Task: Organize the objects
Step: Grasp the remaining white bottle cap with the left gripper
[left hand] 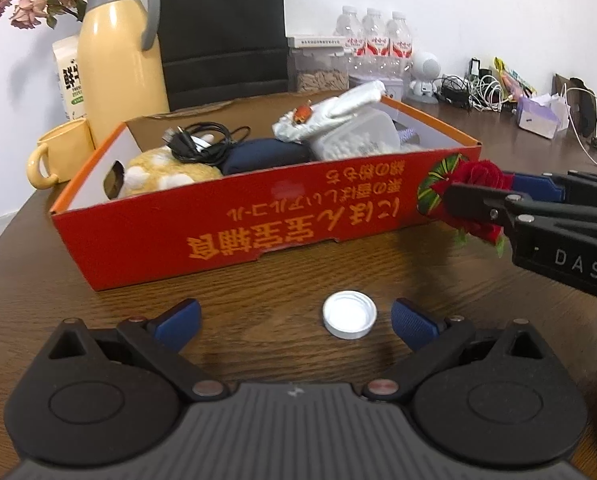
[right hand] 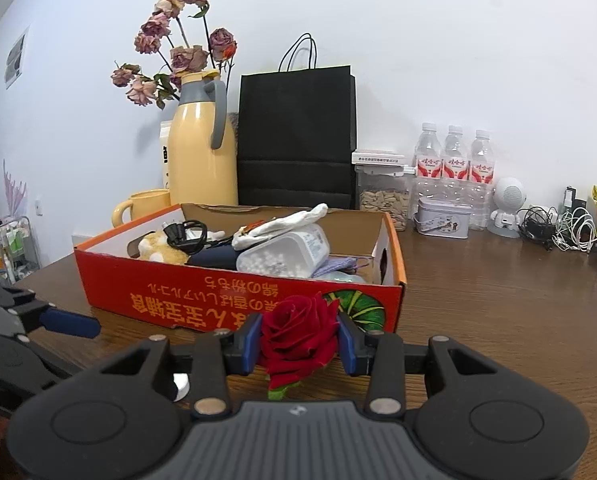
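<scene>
Right wrist view: a red rose (right hand: 297, 334) sits clamped between the two blue pads of the right hand-held gripper (right hand: 298, 344), its bloom upright and a bit of green stem and leaf hanging below the pads. It is held just in front of the long red side of an open cardboard box (right hand: 226, 296) with orange lettering, near the box's right corner, where a green printed picture shows. In the left wrist view the same rose (left hand: 476, 184) and right hand-held gripper (left hand: 482, 194) come in from the right edge, against that corner of the box (left hand: 234, 232). The left hand-held gripper (left hand: 296, 322) has its blue pads spread wide apart with nothing pressed between them; a white bottle cap (left hand: 349, 314) lies open side up on the brown wooden tabletop (left hand: 98, 320) between the two pads, nearer the right-hand one. Inside the box lie a yellow plush toy (left hand: 166, 170), a coiled black cable (left hand: 202, 142), a dark blue pouch (left hand: 266, 154), a clear plastic tub (left hand: 358, 138) of small white pieces and a white glove (left hand: 338, 110). Behind the box stand a yellow mug (left hand: 60, 152), a yellow thermos jug (left hand: 118, 60) with a grey handle, dried roses (right hand: 178, 52), a black paper bag (right hand: 296, 136) and three water bottles (right hand: 454, 156) against the white wall.
</scene>
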### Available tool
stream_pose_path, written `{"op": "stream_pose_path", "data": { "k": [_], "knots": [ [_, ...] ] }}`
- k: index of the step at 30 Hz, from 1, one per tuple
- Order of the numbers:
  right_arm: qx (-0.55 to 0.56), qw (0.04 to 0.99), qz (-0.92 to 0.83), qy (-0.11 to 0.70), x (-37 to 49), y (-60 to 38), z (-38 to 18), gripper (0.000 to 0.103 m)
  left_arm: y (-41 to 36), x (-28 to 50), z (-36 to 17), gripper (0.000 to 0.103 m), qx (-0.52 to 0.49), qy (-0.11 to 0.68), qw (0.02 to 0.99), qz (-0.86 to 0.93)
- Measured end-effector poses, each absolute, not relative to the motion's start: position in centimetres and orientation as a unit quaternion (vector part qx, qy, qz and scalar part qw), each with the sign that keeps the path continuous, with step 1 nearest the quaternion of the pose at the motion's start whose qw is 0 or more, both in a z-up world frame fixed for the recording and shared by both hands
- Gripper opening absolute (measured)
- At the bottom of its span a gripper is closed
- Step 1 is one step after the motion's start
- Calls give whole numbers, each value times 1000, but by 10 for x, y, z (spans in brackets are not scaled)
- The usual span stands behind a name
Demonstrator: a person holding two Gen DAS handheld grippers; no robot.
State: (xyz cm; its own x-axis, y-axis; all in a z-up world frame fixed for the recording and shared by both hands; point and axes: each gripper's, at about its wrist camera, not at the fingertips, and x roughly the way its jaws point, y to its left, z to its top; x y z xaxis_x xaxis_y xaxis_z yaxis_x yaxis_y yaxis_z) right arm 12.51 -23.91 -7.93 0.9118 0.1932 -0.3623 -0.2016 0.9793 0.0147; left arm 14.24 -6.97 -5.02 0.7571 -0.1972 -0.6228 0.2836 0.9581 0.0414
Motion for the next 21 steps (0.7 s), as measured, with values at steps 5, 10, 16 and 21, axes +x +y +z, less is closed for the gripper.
{"op": "stream_pose_path", "data": {
  "k": [5,10,16,21],
  "knots": [
    [-9,978,101,182,123,-243,-80,38,-77,145,-54,103,68,332,932,-130],
    [-11,978,103,181,121,-242,-80,38,-79,146,-55,103,59,335,931,-135],
    [-12,978,106,179,120,-242,-80,38,-82,146,-56,73,52,338,929,-139],
    [-14,978,107,180,119,-241,-80,38,-85,141,-53,30,52,328,931,-149]
  ]
}}
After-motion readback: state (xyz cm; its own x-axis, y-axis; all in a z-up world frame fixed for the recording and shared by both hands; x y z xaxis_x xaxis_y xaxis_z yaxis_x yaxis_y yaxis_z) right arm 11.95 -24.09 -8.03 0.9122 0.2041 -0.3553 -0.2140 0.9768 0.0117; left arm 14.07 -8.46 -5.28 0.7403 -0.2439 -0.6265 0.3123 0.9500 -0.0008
